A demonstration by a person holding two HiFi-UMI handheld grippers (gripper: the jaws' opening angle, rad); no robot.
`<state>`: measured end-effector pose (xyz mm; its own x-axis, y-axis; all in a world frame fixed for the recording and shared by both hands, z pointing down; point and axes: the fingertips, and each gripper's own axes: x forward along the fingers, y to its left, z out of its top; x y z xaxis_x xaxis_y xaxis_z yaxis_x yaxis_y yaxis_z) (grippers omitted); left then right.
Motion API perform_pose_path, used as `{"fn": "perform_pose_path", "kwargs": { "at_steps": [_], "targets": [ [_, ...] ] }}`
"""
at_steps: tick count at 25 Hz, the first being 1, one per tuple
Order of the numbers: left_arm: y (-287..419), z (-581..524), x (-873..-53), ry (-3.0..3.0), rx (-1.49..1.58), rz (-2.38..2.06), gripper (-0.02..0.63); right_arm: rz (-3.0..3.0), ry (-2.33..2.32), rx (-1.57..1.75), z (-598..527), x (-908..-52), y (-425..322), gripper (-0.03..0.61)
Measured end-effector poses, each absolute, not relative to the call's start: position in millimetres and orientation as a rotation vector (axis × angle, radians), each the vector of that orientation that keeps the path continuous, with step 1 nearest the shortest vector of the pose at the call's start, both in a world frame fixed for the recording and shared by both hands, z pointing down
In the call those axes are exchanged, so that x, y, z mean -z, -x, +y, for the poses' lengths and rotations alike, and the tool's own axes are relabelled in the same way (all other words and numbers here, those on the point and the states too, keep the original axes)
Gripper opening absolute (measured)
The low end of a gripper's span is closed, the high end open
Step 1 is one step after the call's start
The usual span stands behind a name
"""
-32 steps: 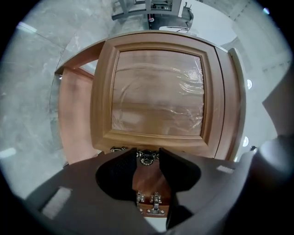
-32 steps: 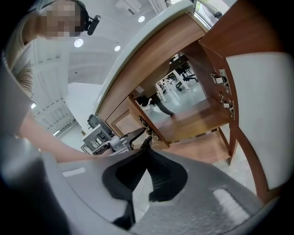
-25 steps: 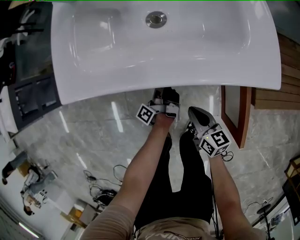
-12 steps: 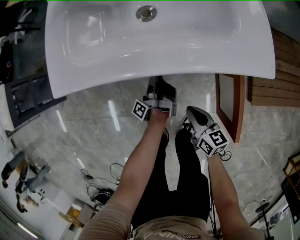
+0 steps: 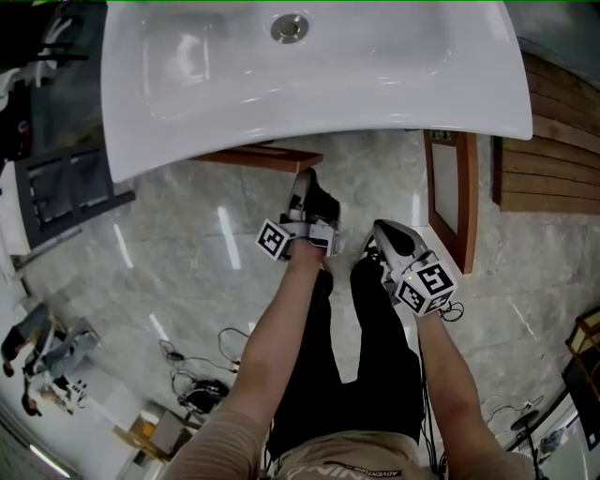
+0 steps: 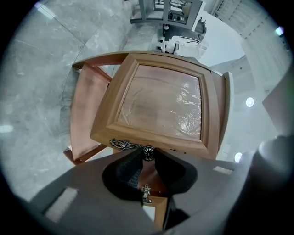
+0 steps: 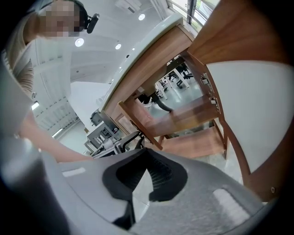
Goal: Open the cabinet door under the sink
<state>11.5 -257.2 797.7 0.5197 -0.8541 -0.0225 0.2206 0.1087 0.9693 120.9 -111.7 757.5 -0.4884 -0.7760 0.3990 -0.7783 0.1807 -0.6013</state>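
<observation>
- we see the left gripper (image 6: 147, 157) pointing level at the cabinet door (image 6: 161, 105). its jaws have just been closing and stand partway in, pinched on the small round knob (image 6: 148, 152) at the door's free edge.
- just beside the knob, an ornate metal plate (image 6: 122, 144) lies along the same edge. clear plastic film (image 6: 183, 114) covers the door's inset panel.
- in the head view that door stands swung out from under the front edge of the sink (image 5: 319, 103), left of the middle. only its top edge shows there, as a brown strip.
- behind the door we make out the cabinet's open inside (image 6: 87, 114). through the gap below the jaw tips we see a metal hinge (image 6: 146, 194) on a wooden edge.
- the right gripper (image 7: 146, 151) tilts downward, just right of the left one and apart from the cabinet. its jaw tips meet and nothing is between them.
- right of it, a second door (image 5: 450, 202) stands wide open under the sink's right corner, and a shelf (image 7: 193, 114) shows inside the cabinet.
- the sink is a white basin with a metal drain (image 5: 289, 26) near its back edge.
- the floor (image 5: 187, 253) is glossy grey marble. cables (image 5: 202, 384) lie on it at lower left, and people (image 5: 42, 366) stand farther left.
- wooden slats (image 5: 553, 141) line the wall at the right.
</observation>
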Motion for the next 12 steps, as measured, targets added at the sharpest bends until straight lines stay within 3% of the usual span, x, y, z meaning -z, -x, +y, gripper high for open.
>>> {"fn": "perform_pose_path", "kwargs": {
  "at_steps": [12],
  "targets": [
    [38.7,-200.1,-798.7,-1.295,0.776,-0.556,0.101,-2.380,-1.606,-1.211,-79.5,-761.5,-91.9,0.002]
  ]
}}
